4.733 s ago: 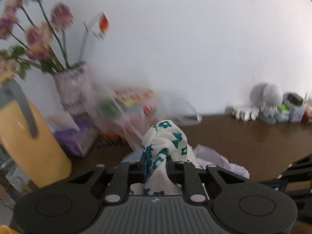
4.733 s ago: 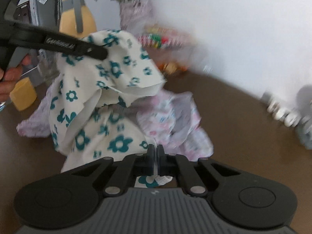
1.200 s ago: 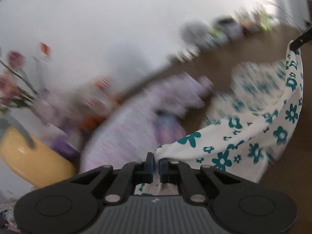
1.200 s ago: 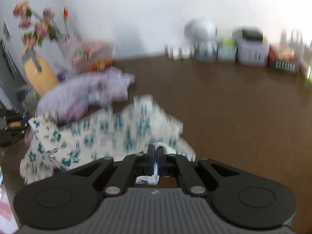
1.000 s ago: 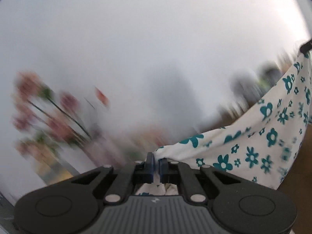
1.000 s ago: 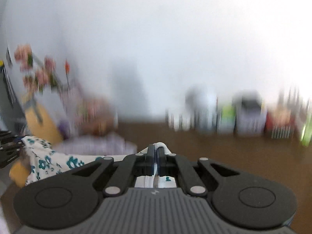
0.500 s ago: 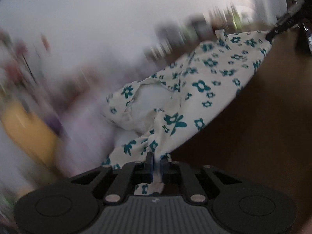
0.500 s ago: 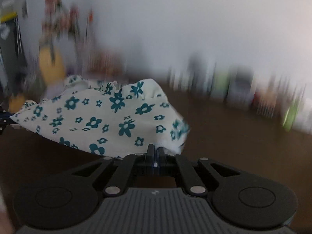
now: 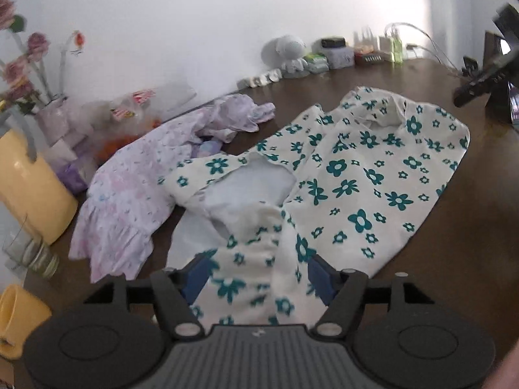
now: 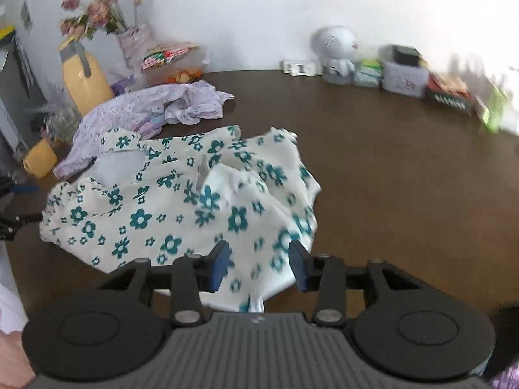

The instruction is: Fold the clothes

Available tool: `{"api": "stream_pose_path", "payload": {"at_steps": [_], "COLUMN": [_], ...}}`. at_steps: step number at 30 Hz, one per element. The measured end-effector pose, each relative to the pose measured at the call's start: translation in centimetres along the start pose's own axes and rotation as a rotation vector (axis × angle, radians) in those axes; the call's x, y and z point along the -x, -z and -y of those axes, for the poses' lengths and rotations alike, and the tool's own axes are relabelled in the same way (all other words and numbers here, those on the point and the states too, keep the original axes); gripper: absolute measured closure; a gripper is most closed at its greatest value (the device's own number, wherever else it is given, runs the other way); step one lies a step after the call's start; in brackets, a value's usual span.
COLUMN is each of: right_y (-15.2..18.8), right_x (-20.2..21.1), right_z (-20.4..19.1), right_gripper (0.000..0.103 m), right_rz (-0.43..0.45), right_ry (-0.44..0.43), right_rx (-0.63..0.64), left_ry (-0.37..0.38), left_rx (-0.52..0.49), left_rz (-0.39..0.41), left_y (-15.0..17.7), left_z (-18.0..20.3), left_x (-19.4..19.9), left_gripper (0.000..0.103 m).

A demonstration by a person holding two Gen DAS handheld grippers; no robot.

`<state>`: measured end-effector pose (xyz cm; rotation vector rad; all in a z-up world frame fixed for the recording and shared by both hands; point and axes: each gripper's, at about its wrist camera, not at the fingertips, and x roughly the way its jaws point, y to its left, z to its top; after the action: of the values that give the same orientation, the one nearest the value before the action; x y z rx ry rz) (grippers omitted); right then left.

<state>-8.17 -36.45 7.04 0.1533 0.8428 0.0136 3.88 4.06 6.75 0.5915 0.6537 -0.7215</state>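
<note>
The white garment with teal flowers [image 9: 363, 175] lies spread on the dark brown table [image 10: 389, 168], rumpled, w/ a neckline or armhole gap showing pale inner cloth on its left part. Left gripper [image 9: 256, 275] sits at the garment's near-left corner: jaws apart, having just been opening, a fold of the cloth draped loose between them w/o being pinched. Right gripper [image 10: 258, 264] is at the garment's near-right corner, jaws also apart and just opened, cloth lying between them unclamped; that corner is blurred, so whether a pad brushes the fabric is prob. not readable. Just beyond the garment's far-left edge, partly touching it, lies a lilac floral garment [image 9: 136, 194] in a heap. Further left of the garment stand a yellow jug [image 10: 86, 77] and a vase of pink flowers [image 10: 134, 40], w/ a small yellow cup [image 10: 40, 159] near them. Well beyond the garment, along the white wall, a white plush toy [image 10: 335, 53] and small boxes [image 10: 404, 74].
</note>
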Motion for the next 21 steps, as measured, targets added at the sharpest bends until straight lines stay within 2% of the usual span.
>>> {"api": "stream_pose_path", "payload": {"at_steps": [5,9,10,11,12,13,17,19,21], "right_y": [-2.4,-3.4,-3.6,-3.7,-3.8,-3.9,-5.5,-6.3,-6.4], "right_x": [-3.9,-6.9,-7.6,-8.1,-8.3,-8.4,-5.8,-3.0,0.1], "right_z": [-2.9,-3.7,-3.9,-4.0,-4.0,-4.0,-3.8,-4.1,-4.7], "right_gripper": [0.062,0.061,0.061,0.069,0.079,0.1,0.1,0.1,0.1], "right_rz": [-0.03,-0.084,-0.102,-0.114,-0.123,-0.13,-0.043,0.042,0.103], "right_ry": [0.076,0.097,0.101,0.101,0.094,0.087,0.087,0.083,0.062], "right_rx": [0.157,0.244,0.261,0.272,0.279,0.285,0.27,0.268,0.285], "left_ry": [0.028,0.045,0.05,0.057,0.063,0.07,0.024,-0.013,-0.019], "left_rx": [-0.037,-0.057,-0.064,-0.071,-0.072,-0.063,-0.03,-0.018,-0.02], "left_rz": [-0.03,-0.056,-0.066,-0.077,-0.092,-0.095,0.011,0.075,0.122], "left_y": [-1.3,-2.4,-2.6,-2.7,-2.8,-3.0,-4.7,-5.3,-5.1], "left_z": [0.8,1.3,1.4,1.5,1.5,1.4,-0.4,-1.2,-1.3], "left_x": [-3.3,-5.9,-6.4,-6.9,-7.2,-7.2,-4.3,-1.9,0.7], "left_gripper": [0.037,0.037,0.046,0.08,0.099,0.098,0.098,0.098,0.098]}}
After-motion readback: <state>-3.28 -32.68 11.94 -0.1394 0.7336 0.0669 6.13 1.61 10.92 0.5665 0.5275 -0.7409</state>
